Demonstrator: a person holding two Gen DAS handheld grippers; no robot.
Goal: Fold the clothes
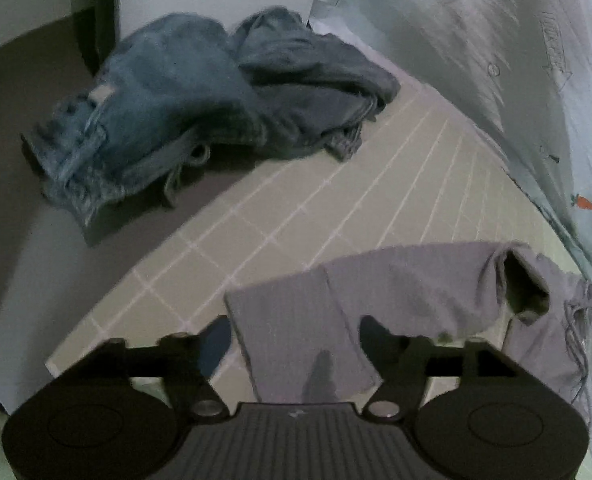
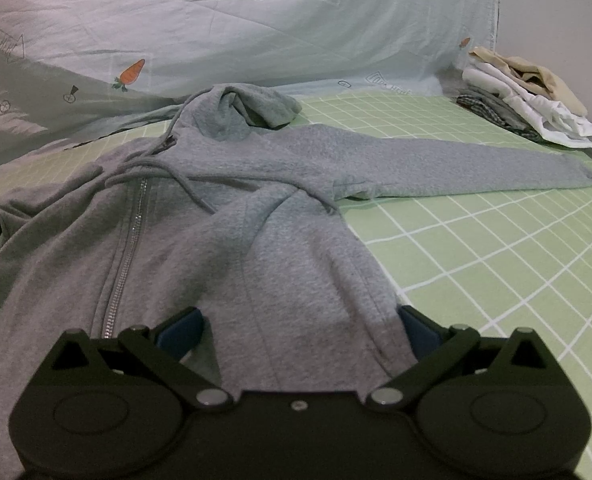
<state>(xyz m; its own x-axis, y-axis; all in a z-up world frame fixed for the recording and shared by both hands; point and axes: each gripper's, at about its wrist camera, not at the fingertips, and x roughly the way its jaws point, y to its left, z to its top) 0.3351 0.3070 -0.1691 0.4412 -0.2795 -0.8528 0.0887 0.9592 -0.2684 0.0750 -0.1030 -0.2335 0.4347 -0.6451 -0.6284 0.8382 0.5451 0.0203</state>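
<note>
Straddling cloth, left tool [image 1: 296,344]: fingers spread wide, one either side of the grey sleeve cuff [image 1: 296,336]; whether the pads touch the fabric cannot be told.
Right tool [image 2: 300,332]: jaws equally wide, blue pads [image 2: 179,330] showing, set to both sides of the hoodie's lower front panel; the cloth lies between them, not pinched.
Hoodie [image 2: 223,216]: grey, zip-front, lying face up on the bed, zipper [image 2: 129,240] closed and running down the chest.
Hood [image 2: 251,108]: crumpled at the far end, against the quilt.
Drawstrings [image 2: 175,178]: loose, looping across the chest.
Right-view sleeve [image 2: 436,164]: stretched flat, out to the side over the sheet.
Left-view sleeve: folded across, cuff end nearest the left tool.
Bed sheet [image 2: 496,260]: light green with a white grid.
Quilt [image 2: 255,32]: pale blue, carrot print, bunched along the far side.
Folded stack [image 2: 528,96]: white, beige and dark pieces, at the bed's far corner, well apart from the hoodie.
Unfolded heap [image 1: 199,116]: blue denim and a dark grey garment, piled together beyond the sheet's edge.
</note>
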